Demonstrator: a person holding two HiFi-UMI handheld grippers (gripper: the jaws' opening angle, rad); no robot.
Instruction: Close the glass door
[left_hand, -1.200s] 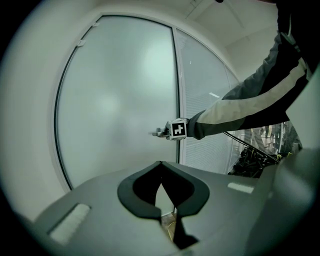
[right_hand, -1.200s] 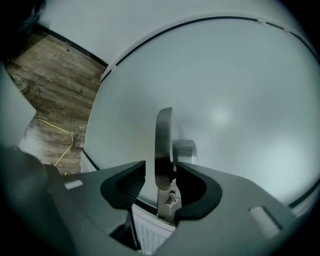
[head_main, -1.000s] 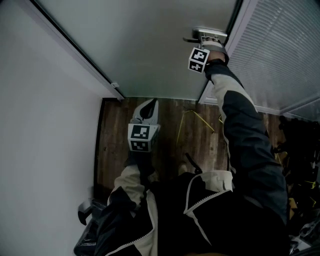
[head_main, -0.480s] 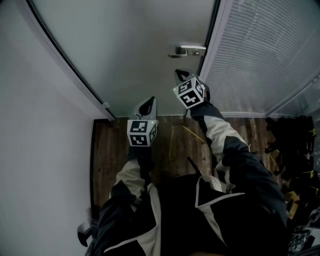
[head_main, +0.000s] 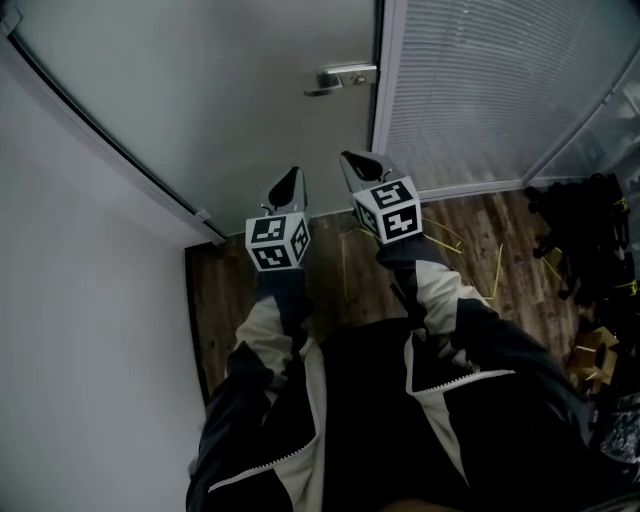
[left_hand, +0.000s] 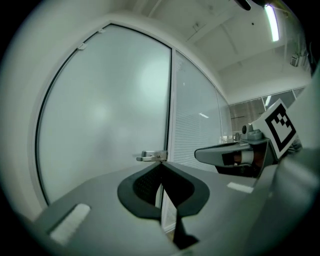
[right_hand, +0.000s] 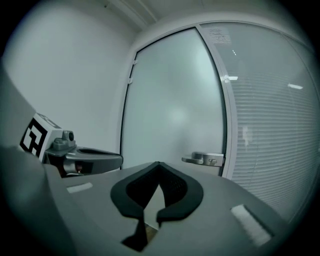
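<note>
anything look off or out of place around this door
Only the floor: a few thin yellow strips lie scattered at odd angles on the wood floor near the foot of the blind-covered panel, like loose litter. The frosted glass door looks shut and undamaged, its handle level.

No readable text, labels, brands or numbers; gripper cubes bear only black-white square marker patterns.

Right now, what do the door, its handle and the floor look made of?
Door: frosted glass, matte; pale and cloudy, nothing seen through it.
Handle: metal, probably brushed steel; silvery sheen.
Floor: dark wood planks, or wood-look laminate; grain and plank seams show.
</note>
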